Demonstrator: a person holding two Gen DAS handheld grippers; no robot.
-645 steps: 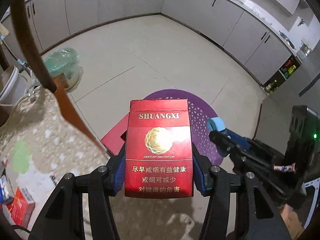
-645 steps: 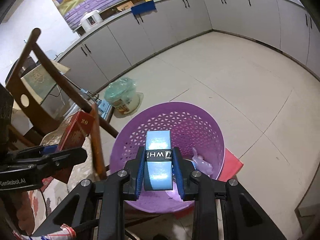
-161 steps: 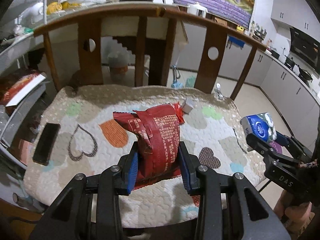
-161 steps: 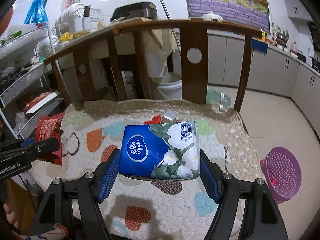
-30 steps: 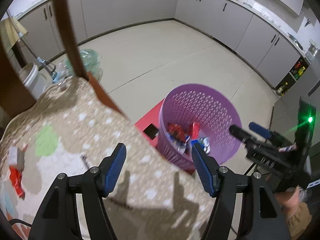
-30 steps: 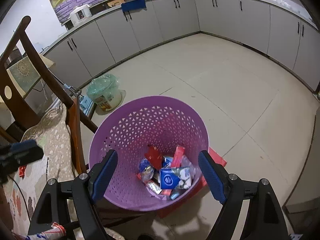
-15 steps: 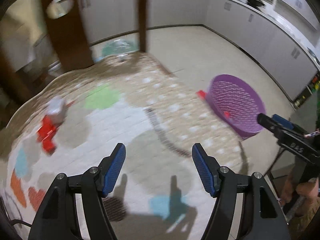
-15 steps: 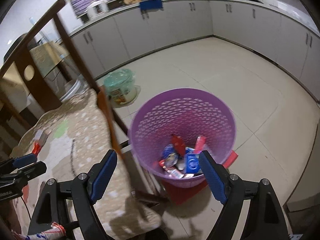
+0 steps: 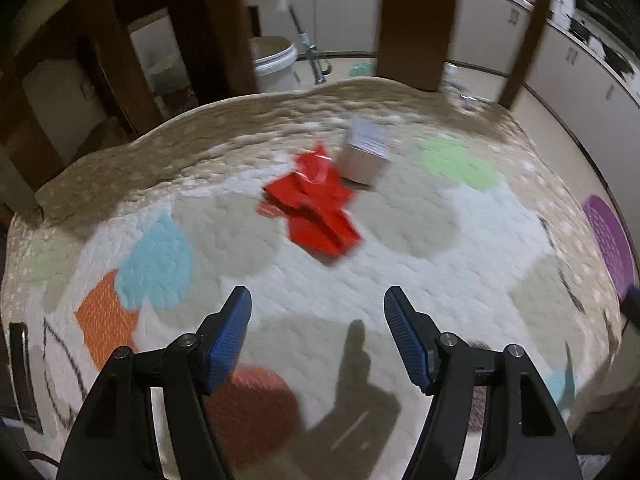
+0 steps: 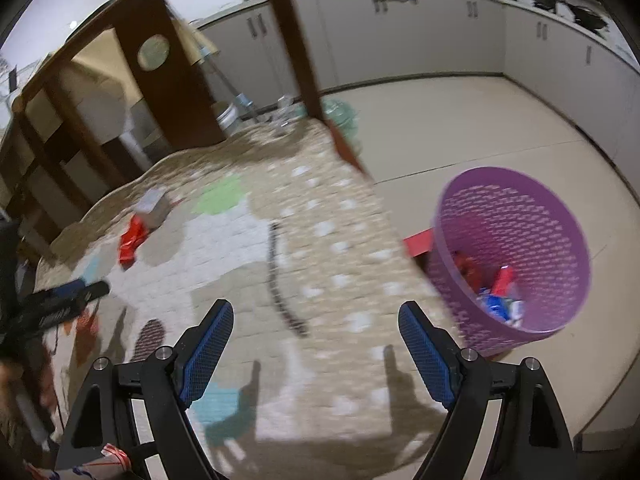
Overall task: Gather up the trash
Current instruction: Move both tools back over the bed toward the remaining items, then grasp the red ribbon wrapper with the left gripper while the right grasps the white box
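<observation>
- Leftmost in the right wrist view, the left gripper point(image 10: 86, 290) reaches in over the quilted cushion point(image 10: 320, 280), its dark fingers blurred.
- Just beyond it on the cushion lies a crumpled red wrapper point(image 10: 131, 240), and touching the wrapper's far side sits a small grey box point(image 10: 154, 206).
- Seen from the left wrist, that red wrapper point(image 9: 316, 212) lies ahead of the left gripper point(image 9: 318, 322), whose blue pads point(image 9: 230, 336) are spread apart with only cushion between them; the grey box point(image 9: 366, 152) stands at the wrapper's upper right.
- Behind the cushion rise the brown slats of a wooden chair back point(image 9: 416, 20), with a white bucket point(image 9: 274, 60) on the floor past them.
- Further right, the right gripper point(image 10: 316, 340) hovers over the cushion's edge, jaws wide and empty.
- Rightmost, a purple perforated basket point(image 10: 516, 216) stands on the tiled floor beside the chair, with red and blue packets point(image 10: 496, 296) lying in its bottom.
</observation>
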